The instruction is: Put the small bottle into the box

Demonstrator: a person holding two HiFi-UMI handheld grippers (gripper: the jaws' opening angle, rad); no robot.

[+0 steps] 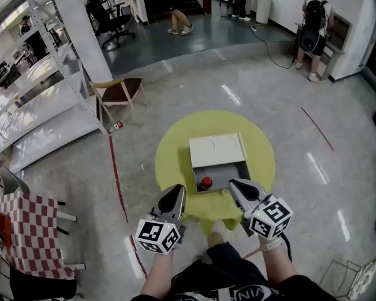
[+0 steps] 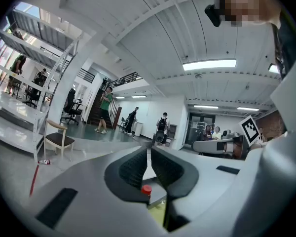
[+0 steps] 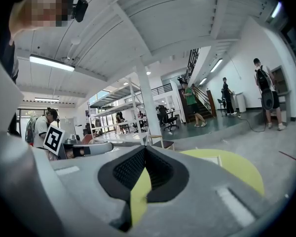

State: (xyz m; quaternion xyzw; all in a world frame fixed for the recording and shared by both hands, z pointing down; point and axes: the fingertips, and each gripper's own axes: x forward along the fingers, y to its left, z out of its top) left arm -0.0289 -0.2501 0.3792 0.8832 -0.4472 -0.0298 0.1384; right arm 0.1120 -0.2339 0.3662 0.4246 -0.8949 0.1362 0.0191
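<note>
Polished grey floor (image 1: 269, 86) spreads around a round yellow-green table (image 1: 173, 150), with metal shelving (image 1: 44, 86) and a wooden chair (image 1: 119, 93) off to the left. On the table sits a box (image 1: 233, 173) with a grey inside, its white lid (image 1: 217, 148) folded open behind it.

The small bottle (image 1: 206, 182) stands inside the box, close to the front wall. From above little more than its round red cap shows, and any label is too small to read. In the left gripper view the same red cap (image 2: 146, 189) shows just below the jaws.

The left gripper (image 1: 176, 190) hangs at the table's near edge with its pads drawn together and nothing between them. The right gripper (image 1: 236, 185) hangs near the box's front right corner, jaws pressed together and empty.

Both grippers carry black-and-white square markers. White letters on the person's dark shirt are cut off at the bottom edge.
</note>
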